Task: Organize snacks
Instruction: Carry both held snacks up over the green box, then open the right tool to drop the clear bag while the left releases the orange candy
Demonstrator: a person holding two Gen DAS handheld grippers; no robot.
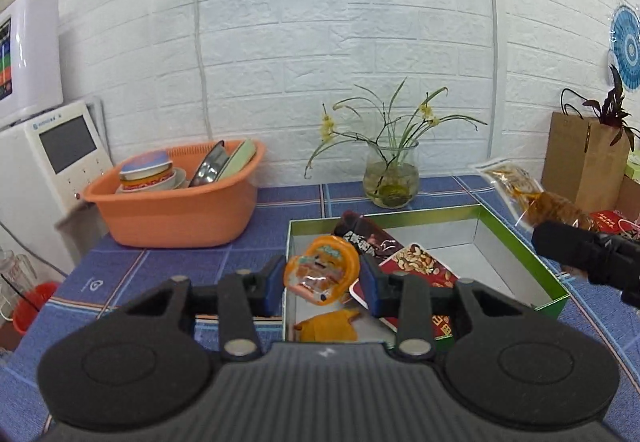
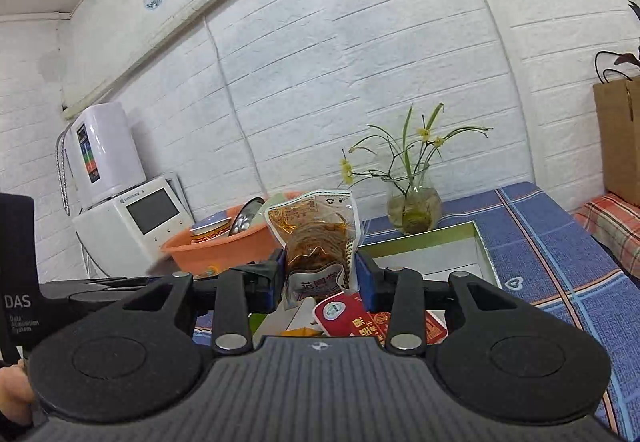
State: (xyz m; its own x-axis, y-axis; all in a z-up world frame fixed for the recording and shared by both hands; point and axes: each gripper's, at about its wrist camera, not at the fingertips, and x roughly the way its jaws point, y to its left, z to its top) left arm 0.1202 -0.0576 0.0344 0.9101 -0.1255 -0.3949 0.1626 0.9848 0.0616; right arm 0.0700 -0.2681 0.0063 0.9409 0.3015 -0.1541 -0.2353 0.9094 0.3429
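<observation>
My left gripper [image 1: 322,276] is shut on an orange jelly snack cup [image 1: 320,268], held over the near left corner of the green-rimmed box [image 1: 520,242]. In the box lie a dark snack packet [image 1: 368,238], a red nut packet [image 1: 420,264] and a yellow-orange snack [image 1: 328,326]. My right gripper [image 2: 320,274] is shut on a clear pouch of brown spicy snack [image 2: 316,238], held upright above the box's near end [image 2: 460,232]. That pouch and gripper also show in the left wrist view [image 1: 520,193] at the box's right side. A red packet [image 2: 360,318] lies below the right gripper.
An orange basin of dishes [image 1: 176,197] stands left of the box on the blue checked tablecloth [image 1: 160,266]. A glass vase with flowers [image 1: 392,177] stands behind the box. A brown paper bag [image 1: 580,161] stands at the far right. White appliances [image 1: 60,153] sit at the left.
</observation>
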